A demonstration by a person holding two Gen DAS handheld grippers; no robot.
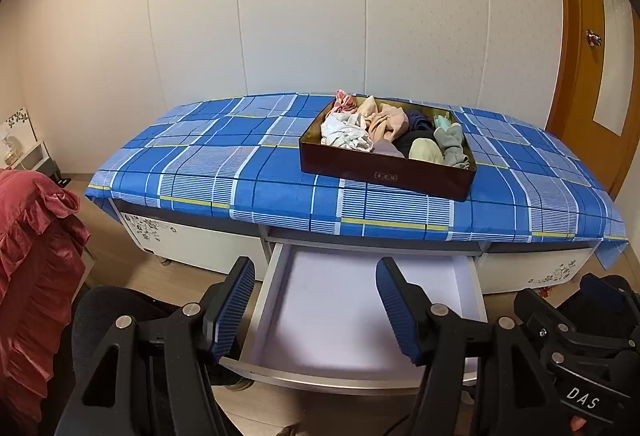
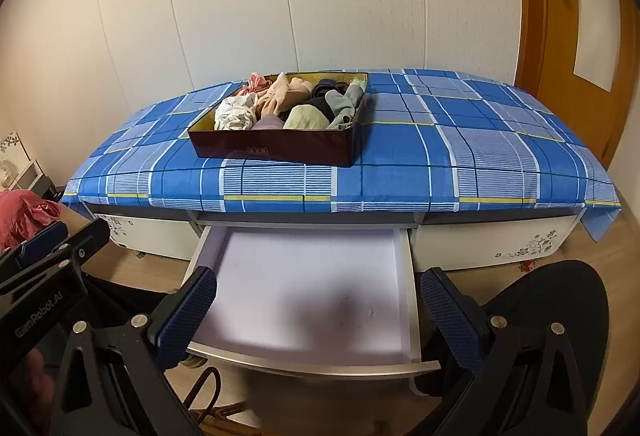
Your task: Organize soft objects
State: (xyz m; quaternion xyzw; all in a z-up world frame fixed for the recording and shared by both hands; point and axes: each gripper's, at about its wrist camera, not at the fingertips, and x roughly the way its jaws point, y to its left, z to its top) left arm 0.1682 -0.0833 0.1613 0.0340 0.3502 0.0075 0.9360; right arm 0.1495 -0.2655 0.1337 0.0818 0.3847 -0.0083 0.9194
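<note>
A dark brown box (image 1: 384, 175) (image 2: 276, 147) stands on the blue plaid cloth over a low cabinet. It holds several soft cloth items: a white one (image 1: 346, 133) (image 2: 236, 115), peach ones (image 1: 386, 125) (image 2: 280, 97), a pale yellow-green one (image 1: 426, 153) (image 2: 306, 117), grey-green socks (image 1: 452, 143) (image 2: 342, 105) and dark ones. Below it a white drawer (image 1: 360, 316) (image 2: 304, 292) is pulled out with nothing in it. My left gripper (image 1: 316, 308) is open over the drawer front. My right gripper (image 2: 320, 316) is open there too, holding nothing.
A red ruffled fabric (image 1: 36, 260) (image 2: 24, 211) lies at the left. A black mesh chair (image 2: 560, 316) is at the right. A wooden door (image 1: 592, 47) (image 2: 580, 15) stands at the far right. A small white shelf (image 1: 28, 151) sits against the left wall.
</note>
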